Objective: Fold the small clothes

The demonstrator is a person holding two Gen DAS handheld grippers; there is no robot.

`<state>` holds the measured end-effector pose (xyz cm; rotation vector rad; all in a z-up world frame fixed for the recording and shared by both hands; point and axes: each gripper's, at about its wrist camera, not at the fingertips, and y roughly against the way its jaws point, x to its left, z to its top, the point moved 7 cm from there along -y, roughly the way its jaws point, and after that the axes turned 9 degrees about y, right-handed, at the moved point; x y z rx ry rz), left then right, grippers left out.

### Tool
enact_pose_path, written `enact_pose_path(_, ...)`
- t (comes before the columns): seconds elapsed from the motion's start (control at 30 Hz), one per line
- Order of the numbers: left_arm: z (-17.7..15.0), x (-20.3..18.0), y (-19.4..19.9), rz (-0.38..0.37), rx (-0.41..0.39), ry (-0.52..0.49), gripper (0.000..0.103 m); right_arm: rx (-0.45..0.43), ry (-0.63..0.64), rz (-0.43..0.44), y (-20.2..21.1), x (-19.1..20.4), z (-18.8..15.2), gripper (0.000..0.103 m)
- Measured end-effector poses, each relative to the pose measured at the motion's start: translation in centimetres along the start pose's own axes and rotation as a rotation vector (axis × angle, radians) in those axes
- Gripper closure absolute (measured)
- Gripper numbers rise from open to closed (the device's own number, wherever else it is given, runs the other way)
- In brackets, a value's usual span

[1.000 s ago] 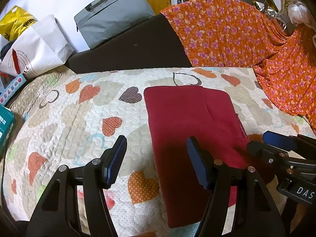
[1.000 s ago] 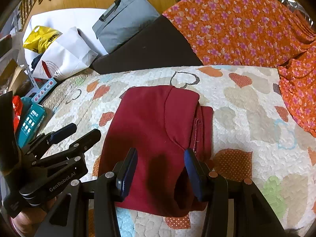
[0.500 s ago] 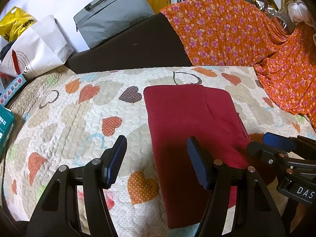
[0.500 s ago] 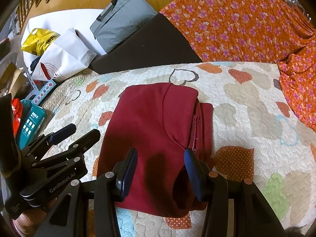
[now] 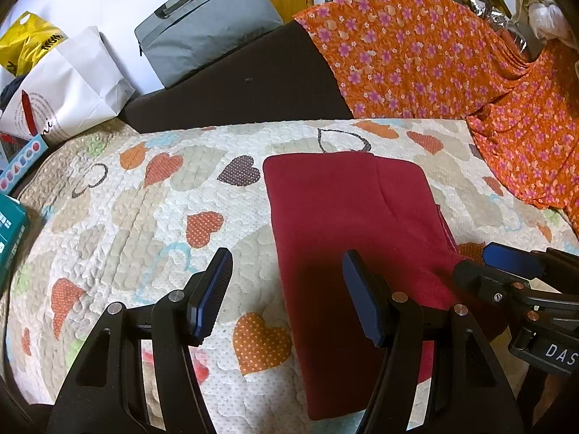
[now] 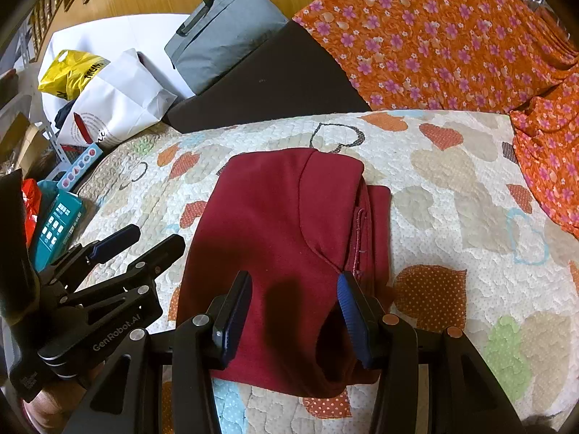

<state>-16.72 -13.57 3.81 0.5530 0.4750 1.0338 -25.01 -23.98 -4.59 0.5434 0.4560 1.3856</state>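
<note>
Jaws of the left gripper [image 5: 286, 293] stand partly open with nothing between the pads; only bare quilt [image 5: 144, 217] shows in the gap. Left of its left jaw, the quilt runs clear to its rounded left edge, where a teal box [image 5: 11, 231] sits just beyond. Ahead of the jaws, the quilt extends to its far edge against a dark cushion [image 5: 246, 86]. A grey bag [image 5: 206, 25] leans on that cushion, and a white paper bag [image 5: 68, 86] stands to the far left.

The folded maroon garment [image 5: 347, 224] lies flat on the quilt, ahead of and under the left gripper's right jaw. Its left edge is straight and passes between the two jaws. Its far edge is square and stops short of the quilt's far edge.

Jaws of the right gripper [image 6: 293, 311] also stand partly open, gripping nothing. They hover over the near end of the garment [image 6: 275, 224], whose cloth fills the gap between them without visible contact. A curved seam runs toward the right jaw, and stacked layer edges show just ahead of that jaw. The near edge of the garment lies below the jaws and looks slightly lifted. Right of the right jaw, the quilt [image 6: 470, 217] is open up to the orange floral cloth [image 6: 434, 36] draped along the far and right sides.
</note>
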Motion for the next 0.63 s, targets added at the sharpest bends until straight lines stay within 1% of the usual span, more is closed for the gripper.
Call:
enact_pose_path(0.5, -0.04, -0.12, -0.12, -0.003, -0.005, -0.004, 0.040, 0.018, 0.000, 0.005, -0.43, 0.22, -0.26, 0.056)
enact_pose_path(0.63, -0.19, -0.18, -0.16, -0.007, 0.005, 0.000, 0.040, 0.024, -0.003, 0.009, -0.62, 0.24, -0.23, 0.056)
